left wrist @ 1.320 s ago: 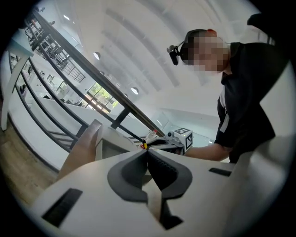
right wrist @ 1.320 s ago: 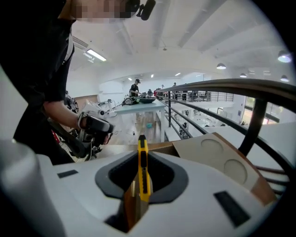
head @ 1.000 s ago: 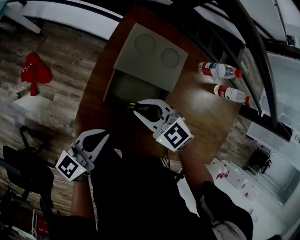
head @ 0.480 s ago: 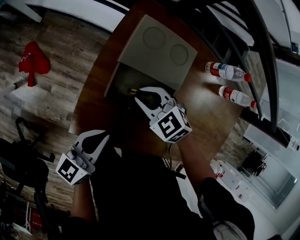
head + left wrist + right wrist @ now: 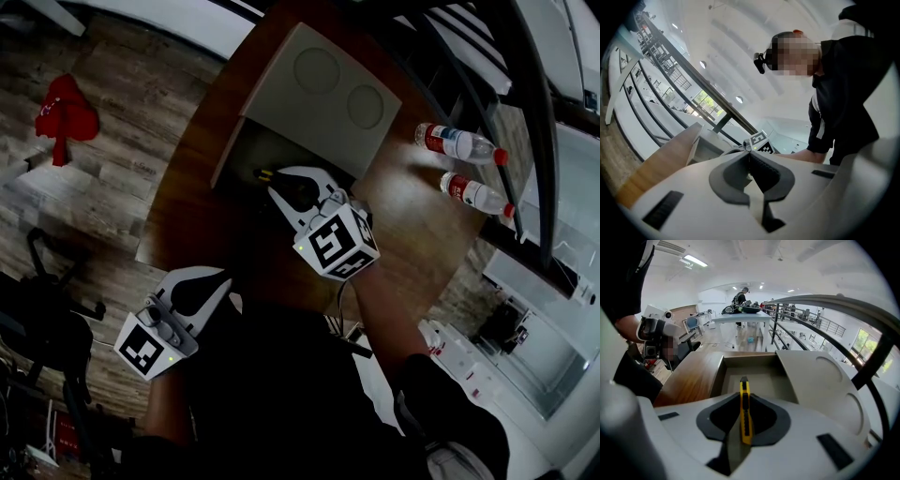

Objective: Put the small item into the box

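An open grey box (image 5: 246,161) lies on the round wooden table (image 5: 412,234), its lid (image 5: 328,89) folded back on the far side. My right gripper (image 5: 279,186) is shut on a yellow utility knife (image 5: 265,174), held over the box's near edge. In the right gripper view the utility knife (image 5: 743,392) stands edge-on between the jaws of the right gripper (image 5: 745,416), its tip over the box's bare inside (image 5: 757,380). My left gripper (image 5: 204,286) hangs low by the person's body, off the table. In its own view the left gripper (image 5: 751,164) is shut on nothing.
Two water bottles (image 5: 455,142) (image 5: 473,192) lie on the table's right side. A red object (image 5: 64,111) sits on the wood floor at the left. The table's rim (image 5: 155,234) curves past the box's left. A railing (image 5: 525,141) runs along the right.
My right gripper has moved forward with the knife, from short of the box to over its near edge. The left gripper has stayed low by the body.
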Demonstrator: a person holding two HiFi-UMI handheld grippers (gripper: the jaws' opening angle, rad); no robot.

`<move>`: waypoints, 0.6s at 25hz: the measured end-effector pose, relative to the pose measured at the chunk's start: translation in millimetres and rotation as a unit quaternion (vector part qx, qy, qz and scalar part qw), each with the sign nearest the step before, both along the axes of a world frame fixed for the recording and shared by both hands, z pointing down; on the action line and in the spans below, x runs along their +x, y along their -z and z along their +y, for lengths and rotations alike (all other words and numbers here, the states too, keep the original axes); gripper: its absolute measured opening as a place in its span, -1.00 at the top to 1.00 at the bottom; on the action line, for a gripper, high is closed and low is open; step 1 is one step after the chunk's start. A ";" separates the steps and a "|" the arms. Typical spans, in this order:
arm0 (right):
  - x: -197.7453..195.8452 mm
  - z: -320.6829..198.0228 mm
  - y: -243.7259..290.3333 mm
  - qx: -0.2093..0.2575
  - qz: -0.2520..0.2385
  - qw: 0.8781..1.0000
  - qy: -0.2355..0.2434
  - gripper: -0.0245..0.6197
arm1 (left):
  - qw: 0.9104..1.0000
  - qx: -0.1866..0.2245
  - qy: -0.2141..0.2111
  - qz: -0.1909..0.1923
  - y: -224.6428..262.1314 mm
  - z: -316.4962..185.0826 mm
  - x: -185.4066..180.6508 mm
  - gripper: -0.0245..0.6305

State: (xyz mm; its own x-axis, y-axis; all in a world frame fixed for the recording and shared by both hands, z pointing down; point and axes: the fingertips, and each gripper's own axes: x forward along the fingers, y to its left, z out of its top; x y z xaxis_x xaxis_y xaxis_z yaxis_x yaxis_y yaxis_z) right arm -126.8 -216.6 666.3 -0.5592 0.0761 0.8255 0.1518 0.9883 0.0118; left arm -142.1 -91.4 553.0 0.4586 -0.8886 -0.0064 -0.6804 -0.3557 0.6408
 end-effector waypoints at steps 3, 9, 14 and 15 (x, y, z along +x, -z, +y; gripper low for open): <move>-0.9 2.3 -0.9 -0.001 0.004 1.000 -0.001 0.70 | 1.000 -0.003 -0.003 0.005 -2.0 3.6 -0.8 0.88; 0.0 4.3 -8.6 -0.005 0.014 1.000 0.000 0.70 | 1.000 0.002 0.013 0.009 -0.7 6.2 -6.2 0.88; -1.8 5.5 -12.5 -0.006 0.018 1.000 0.002 0.70 | 1.000 0.001 0.013 0.012 -2.1 10.2 -3.5 0.88; -2.0 5.6 -12.9 -0.006 0.020 1.000 0.002 0.70 | 1.000 0.001 0.013 0.013 -2.1 10.8 -3.3 0.88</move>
